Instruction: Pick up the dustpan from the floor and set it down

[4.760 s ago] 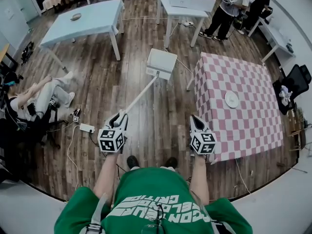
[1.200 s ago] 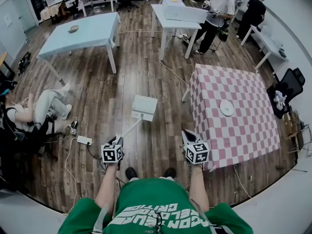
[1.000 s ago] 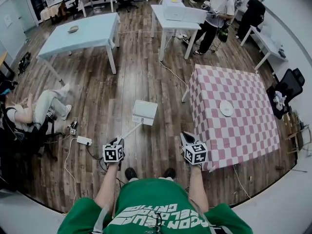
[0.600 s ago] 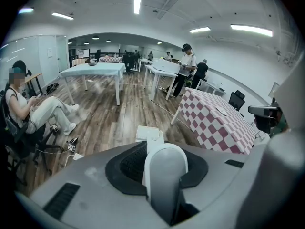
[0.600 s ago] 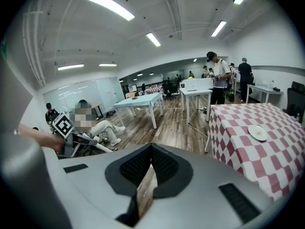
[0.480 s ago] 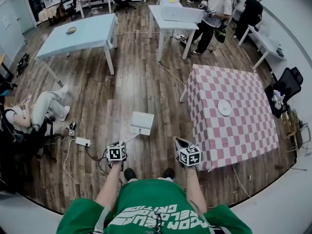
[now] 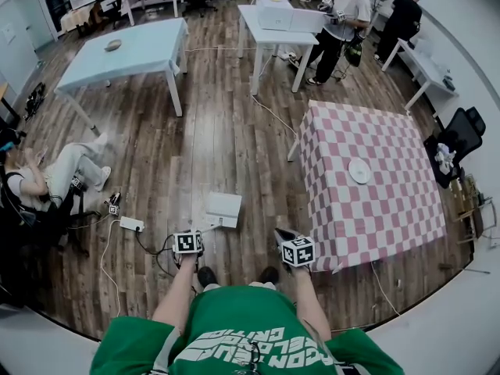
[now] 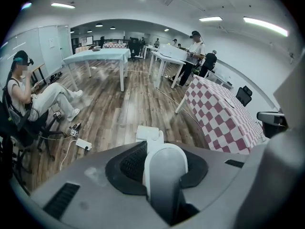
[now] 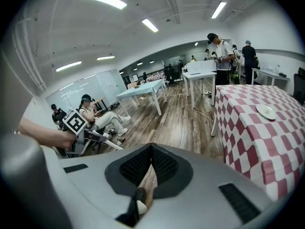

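My left gripper [image 7: 191, 234] has sunk since a second ago, and the dustpan [image 7: 223, 208] has come down with it and drawn in toward my feet. It now hangs low over the wooden floor [image 7: 234, 139]; I cannot tell whether it touches. I judge the set-down nearly done, with only the release left. The left jaws stand partly closed, clamped on the dustpan's white handle [image 8: 164, 175]. My right gripper [image 7: 284, 236], beside the checked table [image 7: 367, 209], has dropped too, its jaw tips together on nothing.
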`<state>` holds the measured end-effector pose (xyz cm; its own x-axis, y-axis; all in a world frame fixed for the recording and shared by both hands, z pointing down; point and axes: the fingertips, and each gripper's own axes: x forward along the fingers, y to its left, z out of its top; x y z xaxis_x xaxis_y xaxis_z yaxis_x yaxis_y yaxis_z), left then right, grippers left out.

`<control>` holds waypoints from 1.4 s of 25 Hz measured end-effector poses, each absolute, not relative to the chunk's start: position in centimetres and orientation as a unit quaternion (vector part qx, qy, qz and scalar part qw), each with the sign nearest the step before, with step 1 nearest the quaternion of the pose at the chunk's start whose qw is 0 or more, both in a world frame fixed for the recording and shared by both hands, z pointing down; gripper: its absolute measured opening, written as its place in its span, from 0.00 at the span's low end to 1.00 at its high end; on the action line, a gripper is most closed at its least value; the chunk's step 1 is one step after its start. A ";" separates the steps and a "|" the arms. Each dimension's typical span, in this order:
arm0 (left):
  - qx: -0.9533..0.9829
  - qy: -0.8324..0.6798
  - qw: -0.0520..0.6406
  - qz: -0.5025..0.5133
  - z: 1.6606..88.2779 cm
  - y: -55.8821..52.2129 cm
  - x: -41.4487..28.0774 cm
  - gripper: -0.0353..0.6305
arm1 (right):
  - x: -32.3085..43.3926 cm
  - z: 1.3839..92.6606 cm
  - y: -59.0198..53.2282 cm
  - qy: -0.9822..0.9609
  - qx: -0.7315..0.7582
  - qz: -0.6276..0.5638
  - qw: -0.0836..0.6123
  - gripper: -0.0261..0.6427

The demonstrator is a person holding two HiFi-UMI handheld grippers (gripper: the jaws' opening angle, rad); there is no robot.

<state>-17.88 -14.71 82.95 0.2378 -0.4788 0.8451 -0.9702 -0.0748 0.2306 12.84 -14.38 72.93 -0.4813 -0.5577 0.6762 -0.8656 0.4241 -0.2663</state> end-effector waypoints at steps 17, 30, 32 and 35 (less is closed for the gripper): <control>0.654 -0.512 0.435 0.347 87.5 -16.8 -16.6 0.22 | 12.1 74.6 -12.9 -0.801 0.427 0.318 0.274 0.05; 0.648 -0.512 0.410 0.386 89.7 -19.2 -16.7 0.22 | 12.8 76.1 -11.5 -0.791 0.426 0.334 0.284 0.05; 0.647 -0.512 0.407 0.392 90.0 -19.7 -16.8 0.22 | 13.0 76.3 -11.3 -0.789 0.427 0.337 0.288 0.05; 0.647 -0.506 0.410 0.397 91.1 -20.1 -16.5 0.22 | 13.3 76.8 -10.8 -0.783 0.428 0.342 0.294 0.05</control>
<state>-16.49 -20.14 91.07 0.1734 -0.3285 0.9284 -0.9799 -0.1524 0.1291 13.34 -10.84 76.76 -0.4607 -0.4698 0.7530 -0.8717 0.3991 -0.2843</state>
